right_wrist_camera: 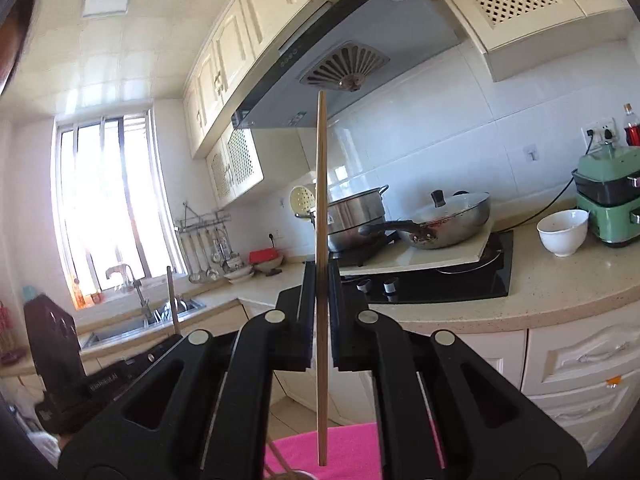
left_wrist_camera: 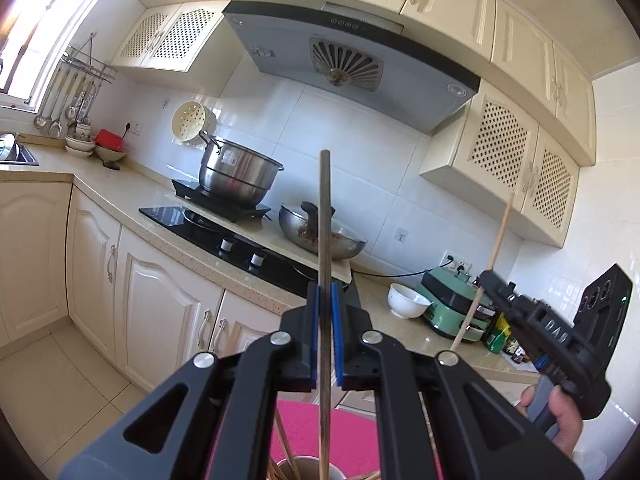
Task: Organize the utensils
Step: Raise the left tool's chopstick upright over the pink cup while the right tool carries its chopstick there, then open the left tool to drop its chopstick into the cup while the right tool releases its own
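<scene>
Chopsticks in both grippers, each held upright. Left gripper (left_wrist_camera: 325,300): jaws closed narrow on a dark chopstick (left_wrist_camera: 325,216), blue pads pressing either side; the stick runs from 12 o'clock above the jaws down to 6 o'clock, its lower end reaching into a metal holder (left_wrist_camera: 304,470) at the frame's bottom edge. More wooden sticks (left_wrist_camera: 286,452) lean in that holder. Holder sits on a pink cloth (left_wrist_camera: 352,436).

Right gripper (right_wrist_camera: 322,280): jaws clamped on a pale wooden chopstick (right_wrist_camera: 321,184), vertical, its lower tip hanging free above the pink cloth, just at 1 o'clock of the holder rim.

In the left wrist view the right gripper appears at 4 o'clock, pale stick tilted slightly.

Background: tabletop (right_wrist_camera: 560,280) with a black hob (right_wrist_camera: 460,280), steel pot (left_wrist_camera: 236,176), lidded pan (right_wrist_camera: 452,220), white bowl (right_wrist_camera: 562,232), green appliance (right_wrist_camera: 610,196).
</scene>
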